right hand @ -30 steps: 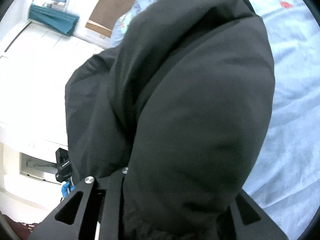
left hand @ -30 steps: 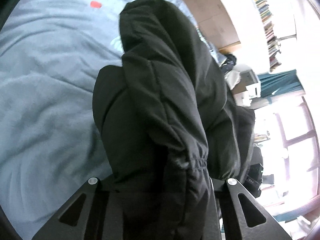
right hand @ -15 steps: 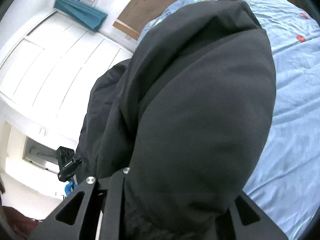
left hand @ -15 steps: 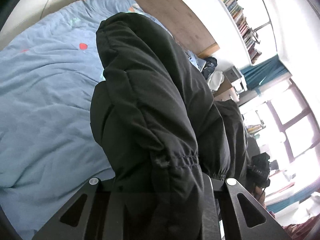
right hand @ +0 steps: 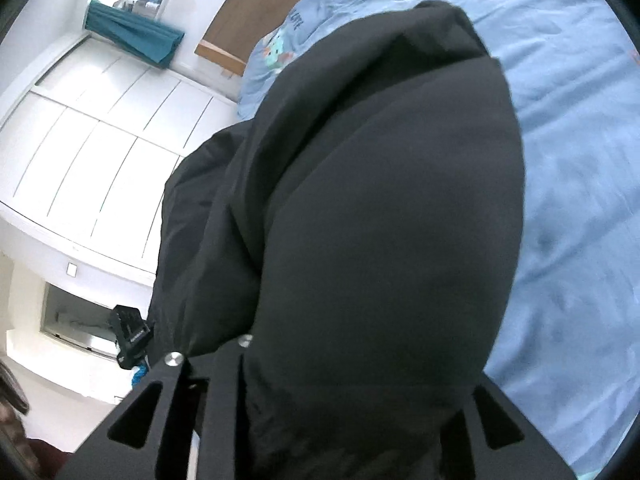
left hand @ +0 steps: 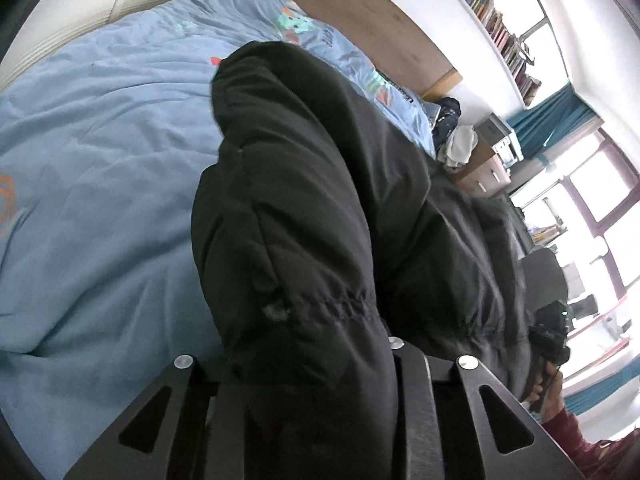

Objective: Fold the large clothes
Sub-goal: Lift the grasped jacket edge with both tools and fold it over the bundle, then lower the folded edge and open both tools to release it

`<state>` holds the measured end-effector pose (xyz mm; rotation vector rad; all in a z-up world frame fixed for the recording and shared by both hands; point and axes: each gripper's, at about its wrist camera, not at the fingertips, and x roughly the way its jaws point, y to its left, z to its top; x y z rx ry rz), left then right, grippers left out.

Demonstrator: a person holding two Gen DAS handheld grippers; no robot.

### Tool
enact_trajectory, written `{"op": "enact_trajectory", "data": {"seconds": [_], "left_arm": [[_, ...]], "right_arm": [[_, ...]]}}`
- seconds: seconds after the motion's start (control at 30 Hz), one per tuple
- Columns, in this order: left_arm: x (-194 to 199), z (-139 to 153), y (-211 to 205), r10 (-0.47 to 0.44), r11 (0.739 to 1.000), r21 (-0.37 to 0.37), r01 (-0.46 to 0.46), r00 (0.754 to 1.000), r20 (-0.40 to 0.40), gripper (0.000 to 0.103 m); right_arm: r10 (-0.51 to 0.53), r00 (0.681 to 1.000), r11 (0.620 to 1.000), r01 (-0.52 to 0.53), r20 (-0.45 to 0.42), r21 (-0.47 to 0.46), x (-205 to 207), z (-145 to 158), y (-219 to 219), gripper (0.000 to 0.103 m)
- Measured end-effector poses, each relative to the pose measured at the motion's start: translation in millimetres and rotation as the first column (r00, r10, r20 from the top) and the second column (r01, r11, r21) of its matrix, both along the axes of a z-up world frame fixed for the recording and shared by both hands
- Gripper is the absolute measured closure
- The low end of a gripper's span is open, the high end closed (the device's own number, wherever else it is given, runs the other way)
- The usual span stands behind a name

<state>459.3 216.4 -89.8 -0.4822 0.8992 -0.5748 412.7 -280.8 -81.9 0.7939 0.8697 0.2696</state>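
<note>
I have the black padded jacket (left hand: 304, 216) bunched between both sets of jaws, lifted over the blue duvet (left hand: 100, 160) on the bed. Left gripper (left hand: 312, 392) is easing open with the elastic cuff end between its fingers; right gripper (right hand: 340, 400) is opening too, with thick fabric filling its gap. Risk: if I let go unevenly, the slick, puffy bulk probably slumps sideways and the fold springs apart.
</note>
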Motion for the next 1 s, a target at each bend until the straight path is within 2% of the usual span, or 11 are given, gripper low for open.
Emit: {"op": "enact_trajectory", "data": {"seconds": [0.07, 0.13, 0.23, 0.33, 0.37, 0.6, 0.7, 0.8, 0.9, 1.0], "left_arm": [[-3, -9, 5, 0.016, 1.0, 0.008, -0.017, 1.0, 0.017, 0.07], [-6, -8, 8, 0.04, 0.999, 0.021, -0.04, 0.999, 0.036, 0.059], [-12, -7, 16, 0.073, 0.997, 0.03, -0.074, 0.996, 0.047, 0.052], [-21, -1, 16, 0.088, 0.993, 0.07, -0.092, 0.994, 0.06, 0.049], [-23, 0, 16, 0.091, 0.992, 0.078, -0.096, 0.994, 0.058, 0.049], [-39, 16, 25, 0.118, 0.991, 0.059, -0.119, 0.993, 0.007, 0.046], [-43, 21, 40, 0.164, 0.983, 0.081, -0.166, 0.986, 0.021, 0.015], [-43, 26, 71, 0.246, 0.968, 0.054, -0.247, 0.969, 0.02, 0.014], [-63, 44, 94, 0.309, 0.945, 0.092, -0.313, 0.95, 0.051, 0.014], [-94, 64, 100, 0.323, 0.932, 0.142, -0.335, 0.941, 0.097, 0.012]], "right_arm": [[0.003, 1.0, 0.999, -0.003, 0.013, -0.034, -22, -5, -8, 0.065], [-0.009, 0.999, 0.997, 0.012, 0.037, -0.076, -25, -5, -12, 0.057], [-0.056, 0.996, 0.99, 0.063, 0.064, -0.124, -40, -5, -26, 0.041], [-0.092, 0.992, 0.978, 0.106, 0.088, -0.178, -52, 1, -32, 0.039], [-0.116, 0.989, 0.971, 0.132, 0.089, -0.198, -61, 2, -35, 0.035], [-0.29, 0.95, 0.902, 0.311, 0.114, -0.299, -125, 33, -60, 0.034], [-0.308, 0.941, 0.892, 0.337, 0.141, -0.302, -172, 47, -65, 0.034], [-0.293, 0.943, 0.895, 0.328, 0.158, -0.302, -198, 65, -47, 0.033], [-0.272, 0.95, 0.901, 0.307, 0.155, -0.307, -224, 76, -22, 0.033], [-0.255, 0.954, 0.903, 0.293, 0.156, -0.315, -249, 86, 5, 0.033]]}}
